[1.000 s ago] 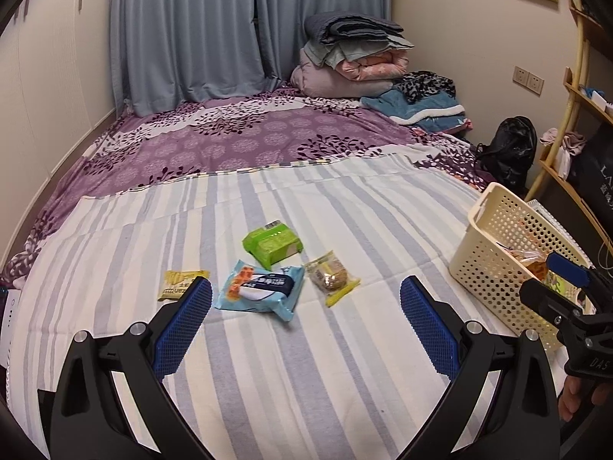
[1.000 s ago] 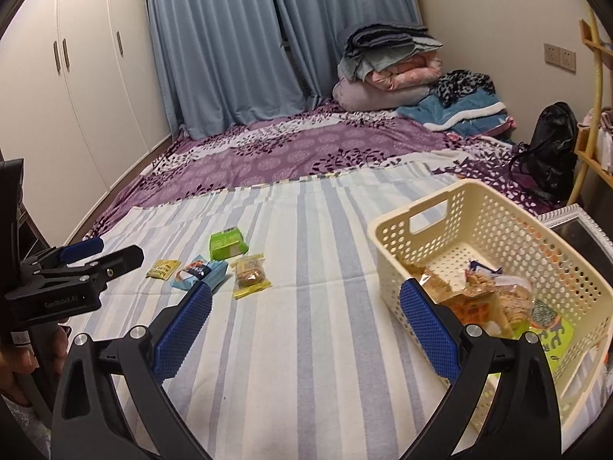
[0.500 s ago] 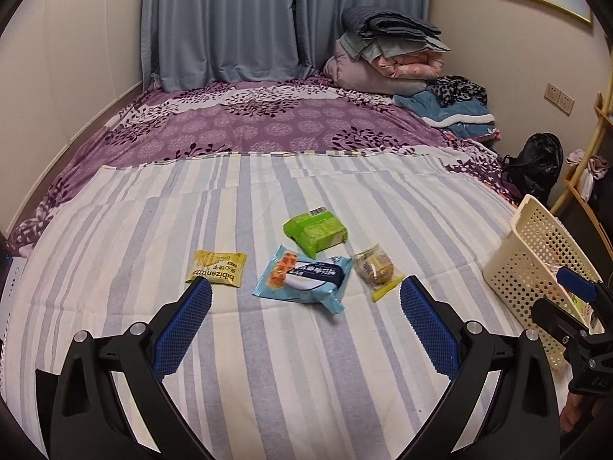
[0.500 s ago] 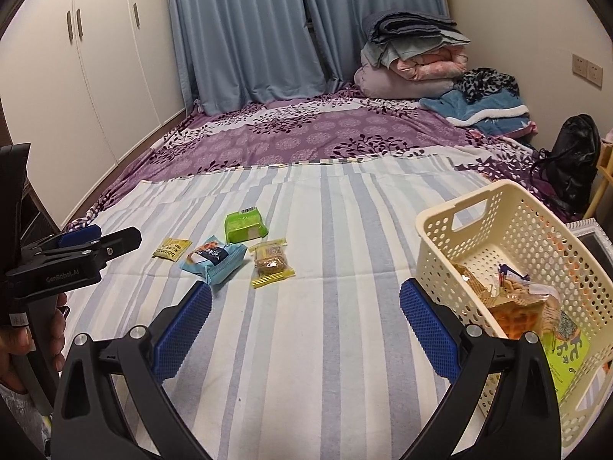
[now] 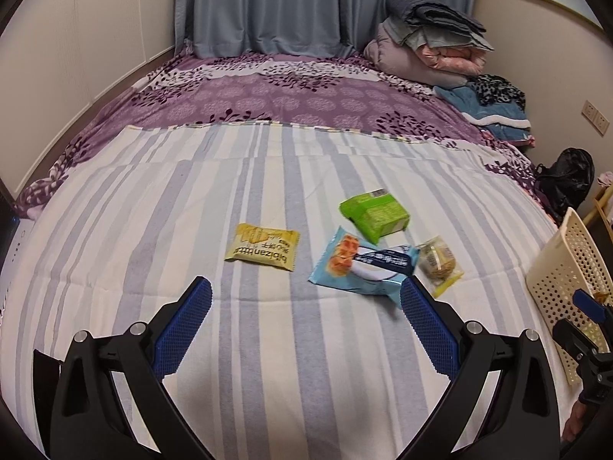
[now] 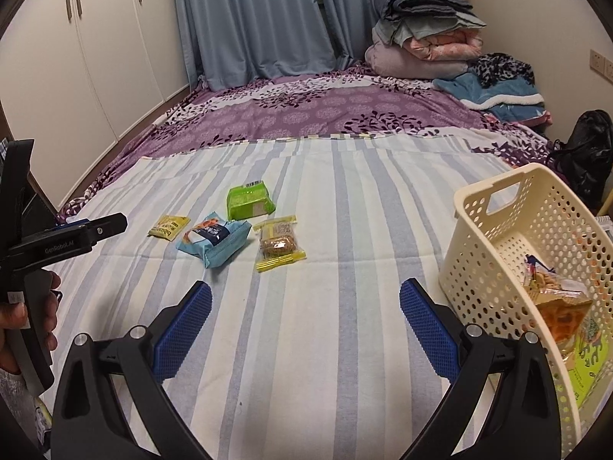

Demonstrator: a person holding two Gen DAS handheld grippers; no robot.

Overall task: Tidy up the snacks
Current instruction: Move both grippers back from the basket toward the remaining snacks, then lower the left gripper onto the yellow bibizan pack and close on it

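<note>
Several snacks lie on the striped sheet: a yellow packet [image 5: 263,252], a light blue packet [image 5: 362,266], a green packet [image 5: 374,214] and a clear-wrapped cookie [image 5: 438,263]. They also show in the right wrist view: yellow packet [image 6: 169,227], blue packet [image 6: 212,239], green packet [image 6: 249,202], cookie [image 6: 279,243]. My left gripper [image 5: 305,308] is open and empty, just short of the yellow and blue packets. My right gripper [image 6: 305,308] is open and empty, near the cream basket [image 6: 494,237], which holds several snacks [image 6: 557,303].
The basket's side [image 5: 567,268] is at the right edge of the left wrist view. Folded blankets [image 6: 421,34] and clothes [image 6: 498,84] are piled at the far end of the bed. A black bag [image 6: 586,153] sits off the bed's right side. Wardrobe doors [image 6: 76,57] stand left.
Both grippers have swung left and moved closer to the snacks; the packets look larger and nearer. The basket has slid toward the right edge of both views. Jaws stay open.
</note>
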